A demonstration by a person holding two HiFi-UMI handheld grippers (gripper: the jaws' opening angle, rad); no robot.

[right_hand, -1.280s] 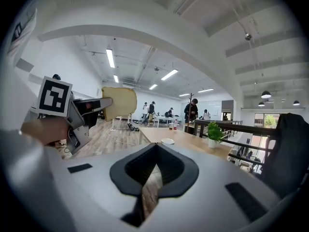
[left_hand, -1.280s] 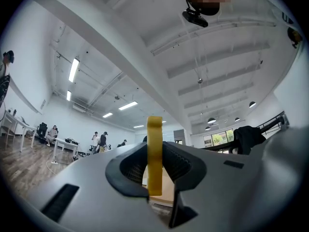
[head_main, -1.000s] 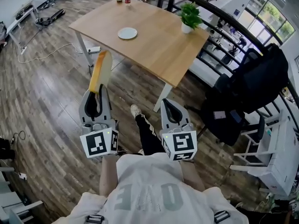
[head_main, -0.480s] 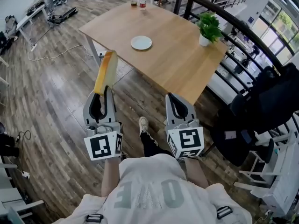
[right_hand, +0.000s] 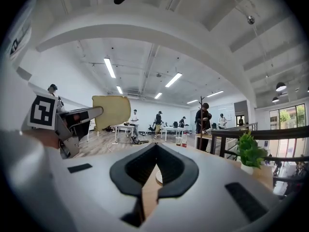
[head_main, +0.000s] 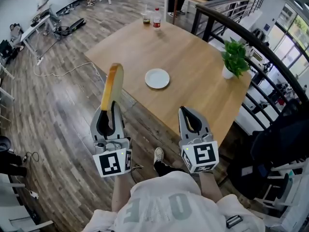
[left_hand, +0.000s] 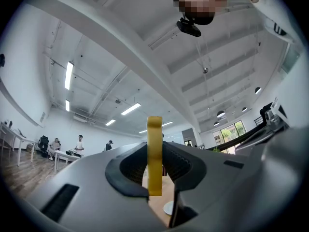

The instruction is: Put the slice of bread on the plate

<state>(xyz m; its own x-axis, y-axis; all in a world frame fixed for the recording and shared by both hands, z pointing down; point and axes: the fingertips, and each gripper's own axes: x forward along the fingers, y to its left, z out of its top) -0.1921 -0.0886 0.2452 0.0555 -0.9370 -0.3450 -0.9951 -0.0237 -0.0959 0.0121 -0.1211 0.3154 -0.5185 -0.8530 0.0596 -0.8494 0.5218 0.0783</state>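
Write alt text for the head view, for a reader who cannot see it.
A person's left gripper holds a slice of bread upright, short of a wooden table with an empty white plate on it. The right gripper is shut and empty beside it; a potted plant, a bottle and a cup stand near the table's edges.

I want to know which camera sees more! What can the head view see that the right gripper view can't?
Only the head view shows the person's shoe, their shirt and the whole tabletop from above. Only the right gripper view shows the long ceiling lights. Both show the slice of bread pinched upright in the left hand-held gripper, the white plate (only a sliver of it in the right gripper view), the potted plant and the bottle.
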